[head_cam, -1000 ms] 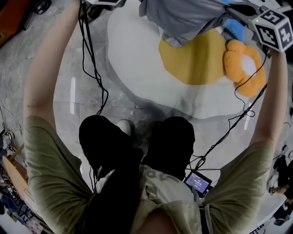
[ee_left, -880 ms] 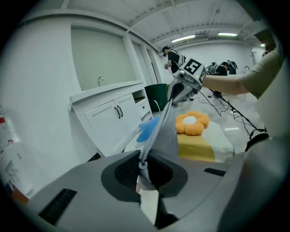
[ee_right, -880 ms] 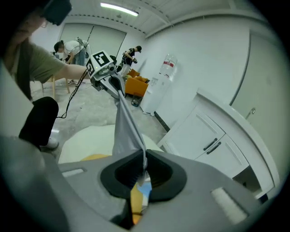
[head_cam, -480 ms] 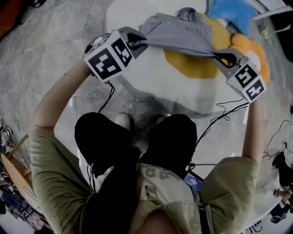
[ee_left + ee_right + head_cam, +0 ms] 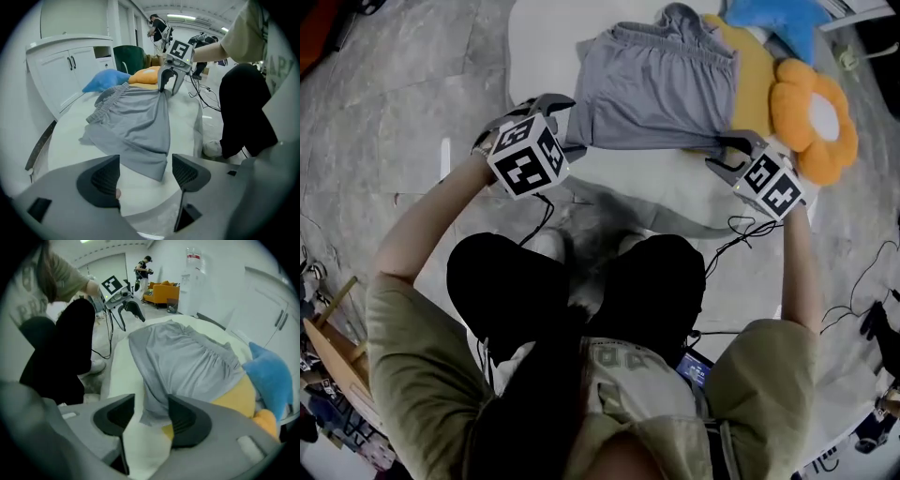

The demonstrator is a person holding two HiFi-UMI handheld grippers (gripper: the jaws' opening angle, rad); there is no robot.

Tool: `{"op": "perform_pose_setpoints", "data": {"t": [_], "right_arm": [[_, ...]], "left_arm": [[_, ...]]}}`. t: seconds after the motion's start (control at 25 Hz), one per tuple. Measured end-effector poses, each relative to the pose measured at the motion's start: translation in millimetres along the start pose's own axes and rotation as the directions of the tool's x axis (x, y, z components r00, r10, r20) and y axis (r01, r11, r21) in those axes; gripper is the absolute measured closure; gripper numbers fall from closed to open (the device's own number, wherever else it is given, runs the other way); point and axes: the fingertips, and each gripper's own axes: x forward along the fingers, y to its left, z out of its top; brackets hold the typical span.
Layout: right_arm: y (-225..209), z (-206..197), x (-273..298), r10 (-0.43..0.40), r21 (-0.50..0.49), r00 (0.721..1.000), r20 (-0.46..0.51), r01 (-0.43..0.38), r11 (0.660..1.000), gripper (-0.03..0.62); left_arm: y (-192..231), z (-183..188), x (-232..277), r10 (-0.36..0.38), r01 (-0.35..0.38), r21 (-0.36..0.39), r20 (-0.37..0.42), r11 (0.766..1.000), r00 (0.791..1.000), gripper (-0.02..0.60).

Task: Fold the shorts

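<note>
Left gripper point(image 5: 565, 124) and right gripper point(image 5: 719, 155) have just been opening, jaws apart (hem lies loose between the right's). The limp, light grey shorts point(image 5: 656, 89) are best pinched at the hem corners.

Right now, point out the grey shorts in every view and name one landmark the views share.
Head view: grey shorts top centre, lying flat.
Left gripper view: grey shorts centre, stretching away up the picture.
Right gripper view: grey shorts centre, running right.
Landmark: blue plush, beyond the shorts in all three.

Soft, even indoor light; fisheye bending and dark vignetting at the edges.
</note>
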Motion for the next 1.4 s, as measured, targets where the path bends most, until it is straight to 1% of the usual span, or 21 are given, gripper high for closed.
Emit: {"op": "perform_pose_setpoints", "data": {"t": [0.04, 0.08, 0.12, 0.24, 0.32, 0.4, 0.48, 0.56, 0.64, 0.68, 0.72, 0.88, 0.92, 1.0, 1.08, 1.16, 1.2, 1.24, 1.28, 1.32, 1.4], "right_arm": [[-0.8, -0.1, -6.0, 0.04, 0.027, 0.999, 0.01, -0.04, 0.999, 0.343], [-6.3, 2.4, -14.4, 0.057, 0.055, 0.998, 0.036, -0.059, 0.997, 0.33], [-17.4, 7.8, -23.9, 0.048, 0.081, 0.996, 0.073, -0.054, 0.995, 0.33], [-70.5, 31.6, -46.2, -0.046, 0.157, 0.984, 0.174, 0.018, 0.987, 0.33], [-108.6, 46.9, -48.2, -0.11, 0.182, 0.975, 0.191, 0.075, 0.98, 0.33], [-143.0, 58.8, -43.6, -0.173, 0.19, 0.969, 0.176, 0.139, 0.972, 0.332], [-170.3, 67.5, -36.6, -0.225, 0.193, 0.962, 0.154, 0.194, 0.962, 0.332], [-189.9, 72.4, -26.8, -0.251, 0.198, 0.959, 0.134, 0.223, 0.955, 0.332], [-200.0, 71.5, -13.6, -0.241, 0.189, 0.966, 0.099, 0.219, 0.957, 0.332], [-201.9, 69.2, -6.7, -0.226, 0.173, 0.971, 0.074, 0.211, 0.962, 0.332], [-202.6, 67.0, -0.6, -0.209, 0.154, 0.976, 0.051, 0.199, 0.968, 0.332], [-200.0, 67.7, 8.1, -0.121, 0.138, 0.992, 0.043, 0.115, 0.984, 0.353], [-197.4, 68.4, 7.4, -0.098, 0.139, 0.994, 0.046, 0.091, 0.986, 0.394], [-191.9, 68.5, 4.6, -0.065, 0.129, 0.997, 0.044, 0.058, 0.99, 0.471], [-186.8, 70.4, -1.7, -0.043, 0.093, 0.998, 0.051, 0.038, 0.995, 0.551], [-174.6, 78.9, -12.9, 0.003, 0.005, 0.997, 0.082, -0.004, 1.0, 0.557], [-163.1, 85.5, -21.0, 0.051, -0.052, 0.993, 0.107, -0.046, 0.998, 0.557], [-147.8, 93.0, -31.5, 0.119, -0.102, 0.984, 0.133, -0.106, 0.989, 0.559], [-129.8, 100.7, -44.8, 0.2, -0.141, 0.967, 0.157, -0.178, 0.974, 0.559], [-110.5, 108.2, -60.5, 0.285, -0.171, 0.942, 0.18, -0.255, 0.952, 0.559], [-72.9, 122.2, -95.5, 0.437, -0.228, 0.871, 0.224, -0.389, 0.893, 0.559]], "left_arm": [[8.6, 2.0, -6.8, 0.012, -0.012, -0.007, 0.008, 1.0, 1.0, 0.238], [21.9, 6.2, -13.9, 0.04, -0.04, -0.012, 0.023, 0.999, 0.999, 0.238], [38.9, 13.0, -20.1, 0.077, -0.077, -0.017, 0.041, 0.997, 0.996, 0.239], [93.0, 48.5, -25.7, 0.159, -0.156, -0.039, 0.096, 0.987, 0.983, 0.239], [122.9, 80.4, -16.4, 0.175, -0.171, -0.038, 0.123, 0.984, 0.977, 0.239], [150.9, 113.5, -0.6, 0.204, -0.206, 0.001, 0.145, 0.978, 0.968, 0.258], [175.0, 129.0, 21.4, 0.224, -0.229, 0.031, 0.115, 0.973, 0.968, 0.267], [187.6, 127.0, 46.3, 0.19, -0.192, 0.023, 0.045, 0.981, 0.981, 0.27], [190.4, 110.7, 66.4, 0.137, -0.137, 0.0, -0.061, 0.991, 0.989, 0.28], [190.4, 102.9, 73.2, 0.121, -0.122, -0.001, -0.106, 0.992, 0.987, 0.292], [190.0, 99.6, 78.7, 0.114, -0.114, 0.01, -0.126, 0.993, 0.985, 0.304], [186.6, 99.0, 88.7, 0.102, -0.091, 0.079, -0.14, 0.993, 0.985, 0.398], [186.1, 99.4, 87.1, 0.102, -0.09, 0.089, -0.14, 0.992, 0.985, 0.429], [185.2, 104.7, 79.0, 0.108, -0.098, 0.095, -0.098, 0.991, 0.989, 0.503], [178.6, 109.0, 64.8, 0.093, -0.089, 0.085, -0.044, 0.992, 0.995, 0.532], [170.3, 114.5, 40.4, 0.109, -0.11, 0.115, 0.02, 0.987, 0.994, 0.54], [163.8, 115.7, 24.3, 0.121, -0.127, 0.145, 0.05, 0.981, 0.991, 0.541], [152.6, 114.5, 6.6, 0.117, -0.129, 0.176, 0.073, 0.976, 0.99, 0.541], [137.4, 111.2, -11.7, 0.096, -0.112, 0.202, 0.089, 0.973, 0.991, 0.541], [120.2, 107.0, -29.8, 0.061, -0.083, 0.221, 0.104, 0.972, 0.993, 0.541], [86.3, 102.3, -66.2, -0.027, -0.007, 0.235, 0.143, 0.972, 0.989, 0.543]]}}
